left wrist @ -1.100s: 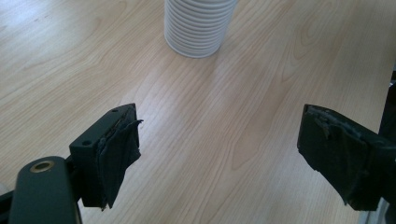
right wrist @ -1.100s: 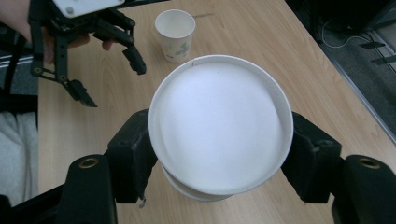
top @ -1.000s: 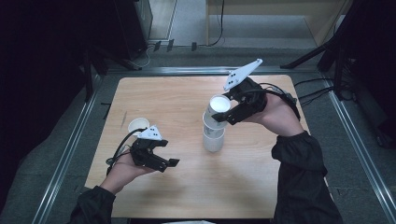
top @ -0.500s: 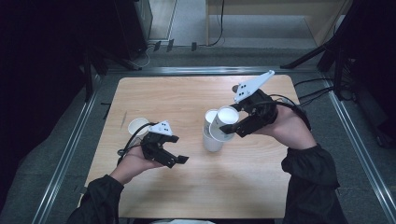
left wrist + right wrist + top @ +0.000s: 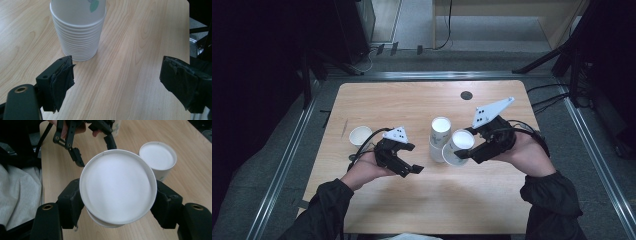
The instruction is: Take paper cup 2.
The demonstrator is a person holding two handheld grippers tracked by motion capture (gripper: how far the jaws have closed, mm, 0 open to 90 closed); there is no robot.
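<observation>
Paper cup (image 5: 458, 146), white and tilted with its mouth toward the right gripper view's camera, sits clamped at both sides between the jaws of the right gripper (image 5: 464, 152), just right of the cup stack (image 5: 439, 138) on the wooden table (image 5: 412, 100). Left gripper (image 5: 409, 169) hovers just left of the stack; its jaws stand apart, have just been closing slightly, and nothing lies between them. A single paper cup (image 5: 360, 135) stands farther left of the stack.
</observation>
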